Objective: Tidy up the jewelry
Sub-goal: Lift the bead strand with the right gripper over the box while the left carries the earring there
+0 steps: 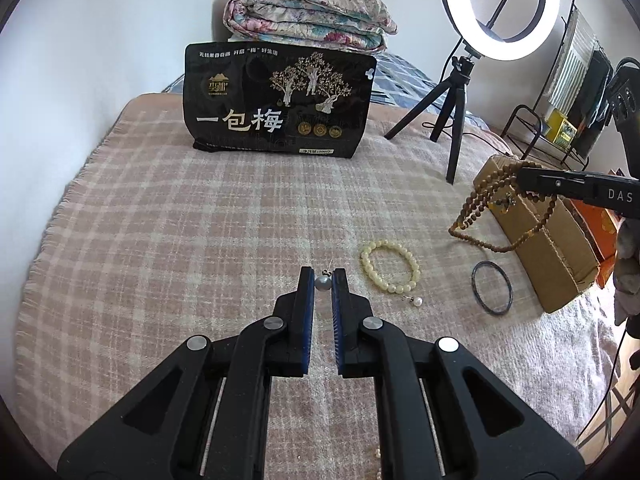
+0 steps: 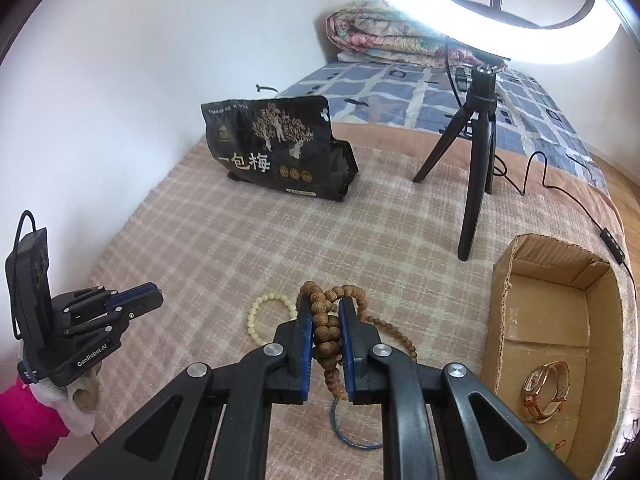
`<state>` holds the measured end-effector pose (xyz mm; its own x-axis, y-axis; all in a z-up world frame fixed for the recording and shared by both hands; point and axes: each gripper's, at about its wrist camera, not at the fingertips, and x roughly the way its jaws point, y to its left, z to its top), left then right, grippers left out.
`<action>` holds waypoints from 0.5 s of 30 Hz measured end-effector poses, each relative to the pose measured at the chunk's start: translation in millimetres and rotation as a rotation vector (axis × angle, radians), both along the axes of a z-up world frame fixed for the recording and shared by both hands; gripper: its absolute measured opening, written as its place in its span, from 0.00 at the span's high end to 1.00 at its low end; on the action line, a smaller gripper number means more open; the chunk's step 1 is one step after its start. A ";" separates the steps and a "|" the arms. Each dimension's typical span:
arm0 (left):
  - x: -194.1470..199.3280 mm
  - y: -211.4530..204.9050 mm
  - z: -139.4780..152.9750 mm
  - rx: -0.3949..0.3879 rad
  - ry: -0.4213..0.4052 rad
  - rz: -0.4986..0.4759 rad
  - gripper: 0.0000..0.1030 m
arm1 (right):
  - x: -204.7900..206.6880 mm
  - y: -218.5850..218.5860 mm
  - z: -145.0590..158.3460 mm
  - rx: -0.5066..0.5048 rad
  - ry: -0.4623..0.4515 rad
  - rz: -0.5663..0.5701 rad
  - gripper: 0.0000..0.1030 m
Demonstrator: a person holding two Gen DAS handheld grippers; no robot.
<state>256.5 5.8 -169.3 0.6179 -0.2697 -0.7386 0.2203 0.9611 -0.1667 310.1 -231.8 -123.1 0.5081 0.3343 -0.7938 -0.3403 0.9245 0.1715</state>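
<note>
Jewelry: scattered on the plaid blanket (image 1: 168, 216), partly lifted, one piece already boxed.
Wooden bead strand (image 2: 329, 334): pinched between the pads of the right gripper (image 2: 325, 304), bunched at the tips, long loops hanging below and trailing toward the blanket.
Pearl earring (image 1: 322, 283): nipped at the very tips of the left gripper (image 1: 322, 276), fingers pressed nearly together on the small grey ball.
Cardboard box (image 2: 500, 320): open-topped, at the right edge of the bed, near the right gripper; wristwatch (image 2: 546, 390) lying inside.
Left on blanket: cream bead bracelet (image 1: 390, 266), dark bangle (image 1: 491, 287), white pearl stud (image 1: 417, 301).
Step in hand, judged: carry both pieces to the box.
Strand advice: lift high enough for the dangling loops to clear the box wall; lower over the middle, away from the watch, then release.
Earring advice: hold pressure steady, tip grip looks slight; move level, avoid jolts.
Risk: loops snagging the cardboard rim or tripod (image 2: 476, 160).
</note>
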 end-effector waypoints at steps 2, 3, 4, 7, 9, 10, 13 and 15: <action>-4.2 -2.2 7.6 -0.003 -0.011 -0.005 0.94 | -5.1 -2.2 11.2 0.007 -0.017 -0.002 0.90; -6.3 -3.5 11.2 -0.004 -0.016 -0.009 0.94 | -7.4 -3.5 16.8 0.010 -0.026 -0.003 0.90; -8.4 -5.0 14.8 -0.005 -0.021 -0.013 0.94 | -10.2 -5.3 21.8 0.013 -0.034 -0.005 0.90; -15.3 -11.5 26.4 -0.004 -0.037 -0.029 0.94 | -18.3 -12.2 36.5 0.022 -0.058 -0.014 0.90; -19.2 -16.7 33.6 -0.006 -0.047 -0.040 0.94 | -23.6 -18.0 46.4 0.030 -0.072 -0.020 0.90; -21.2 -19.4 37.3 -0.008 -0.052 -0.045 0.94 | -26.3 -21.3 50.7 0.032 -0.079 -0.024 0.90; -27.1 -30.2 48.2 -0.015 -0.067 -0.065 0.94 | -32.9 -33.7 64.5 0.042 -0.098 -0.035 0.90; -29.1 -38.4 54.5 -0.020 -0.077 -0.081 0.94 | -36.9 -42.9 73.2 0.042 -0.111 -0.045 0.90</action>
